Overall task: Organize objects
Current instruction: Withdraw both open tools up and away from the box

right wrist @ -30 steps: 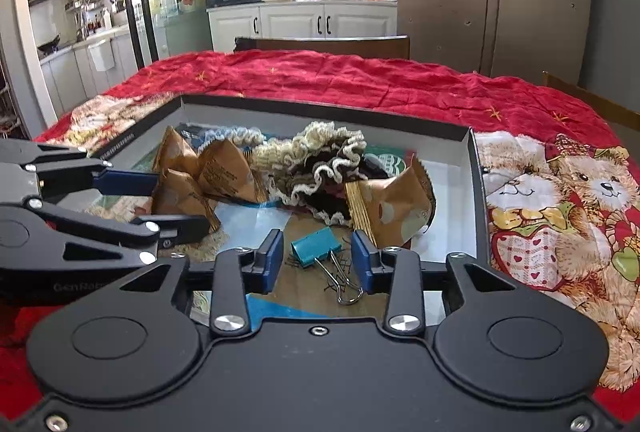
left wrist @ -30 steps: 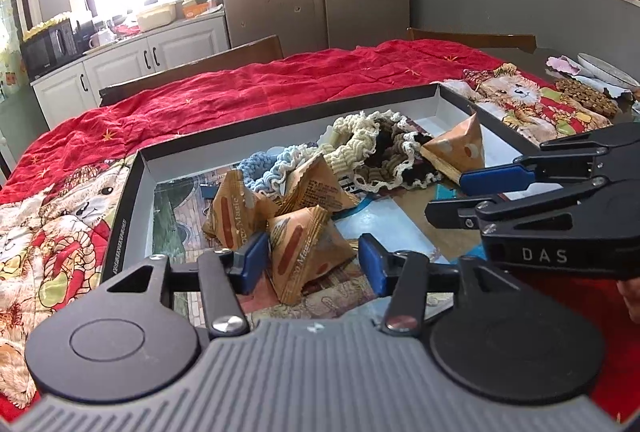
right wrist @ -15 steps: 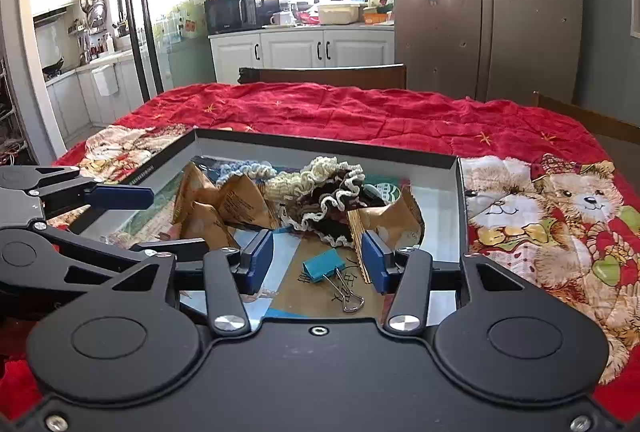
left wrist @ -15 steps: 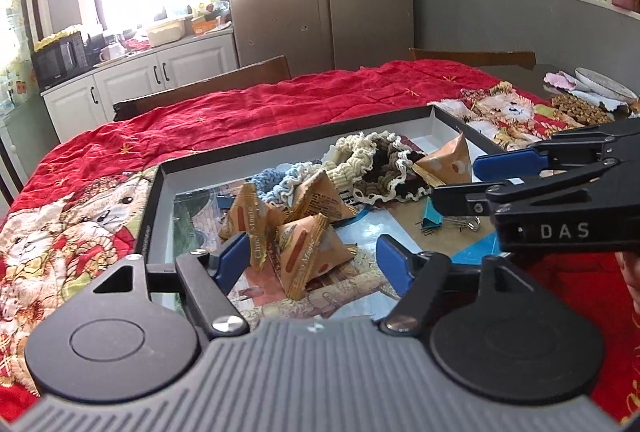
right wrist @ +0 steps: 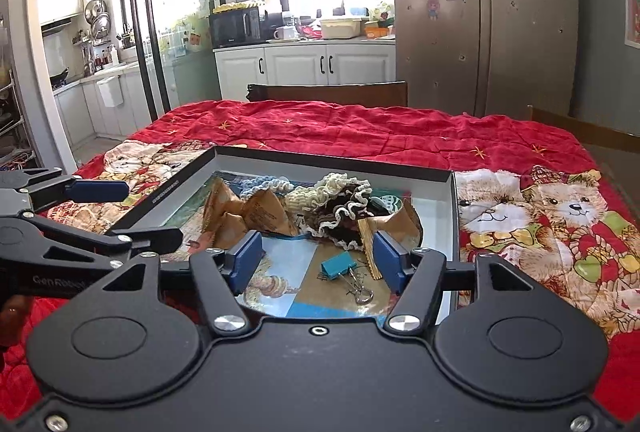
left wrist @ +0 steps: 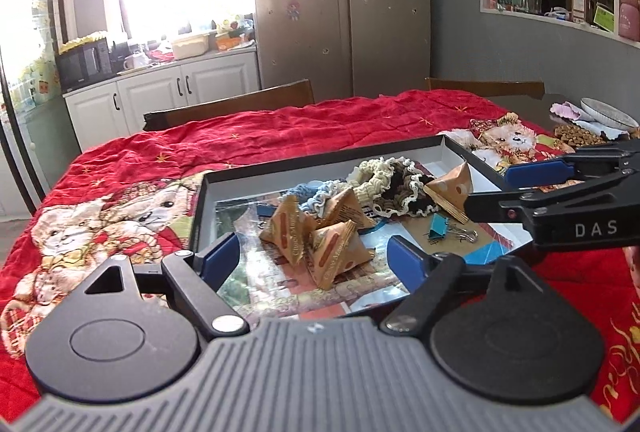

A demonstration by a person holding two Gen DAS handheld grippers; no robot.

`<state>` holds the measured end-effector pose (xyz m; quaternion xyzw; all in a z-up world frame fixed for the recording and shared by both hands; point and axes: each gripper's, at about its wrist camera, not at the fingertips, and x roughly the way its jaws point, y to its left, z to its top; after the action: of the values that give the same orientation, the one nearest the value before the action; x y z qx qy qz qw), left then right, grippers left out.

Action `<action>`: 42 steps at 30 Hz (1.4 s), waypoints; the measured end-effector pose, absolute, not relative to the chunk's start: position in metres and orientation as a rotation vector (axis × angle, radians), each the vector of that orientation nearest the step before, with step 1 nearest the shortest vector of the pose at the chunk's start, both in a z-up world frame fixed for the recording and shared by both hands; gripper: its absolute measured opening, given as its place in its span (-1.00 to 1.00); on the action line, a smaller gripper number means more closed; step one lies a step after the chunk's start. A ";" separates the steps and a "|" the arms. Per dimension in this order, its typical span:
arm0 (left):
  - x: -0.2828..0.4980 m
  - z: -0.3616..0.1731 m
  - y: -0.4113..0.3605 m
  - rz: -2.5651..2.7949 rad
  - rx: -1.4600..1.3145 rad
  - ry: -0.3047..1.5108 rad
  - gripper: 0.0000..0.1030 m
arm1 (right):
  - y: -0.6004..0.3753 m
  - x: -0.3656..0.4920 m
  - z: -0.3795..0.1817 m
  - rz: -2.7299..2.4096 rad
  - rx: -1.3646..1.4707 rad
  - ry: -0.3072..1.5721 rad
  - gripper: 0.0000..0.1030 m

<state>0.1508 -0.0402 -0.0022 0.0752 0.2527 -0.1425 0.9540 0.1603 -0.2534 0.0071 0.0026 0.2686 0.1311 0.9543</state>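
A shallow black-rimmed tray (left wrist: 320, 157) (right wrist: 332, 156) lies on the red bear-print cloth. It holds brown triangular snack packets (left wrist: 332, 252) (right wrist: 260, 216), cream, brown and blue scrunchies (left wrist: 392, 175) (right wrist: 340, 199) and a teal binder clip (left wrist: 440, 226) (right wrist: 339, 268). My left gripper (left wrist: 312, 256) is open and empty, held back from the tray's near edge in front of the packets. My right gripper (right wrist: 318, 260) is open and empty, held back above the binder clip. Each gripper shows at the side of the other's view.
A red quilted cloth (left wrist: 280, 127) covers the table. Wooden chair backs (left wrist: 228, 105) (right wrist: 328, 93) stand at the far edge. A plate and loose items (left wrist: 600, 115) lie at the far right. A fridge and kitchen cabinets stand behind.
Both grippers have pulled back and up from the tray and opened wider. The packets and the binder clip stay in the tray.
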 end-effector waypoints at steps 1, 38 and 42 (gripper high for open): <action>0.148 0.000 -0.038 -0.285 0.149 0.509 0.73 | -0.254 0.158 0.008 0.266 0.008 0.545 0.19; 0.041 0.030 -0.005 -0.203 0.155 0.462 1.00 | -0.243 0.039 0.041 0.162 -0.091 0.544 0.88; 0.031 0.026 -0.006 -0.200 0.169 0.478 1.00 | -0.244 0.026 0.037 0.134 -0.080 0.551 0.92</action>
<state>0.0311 -0.0059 0.0257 0.0833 0.2359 -0.0988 0.9631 0.0258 -0.2442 0.0373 -0.0395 0.2718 0.0661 0.9593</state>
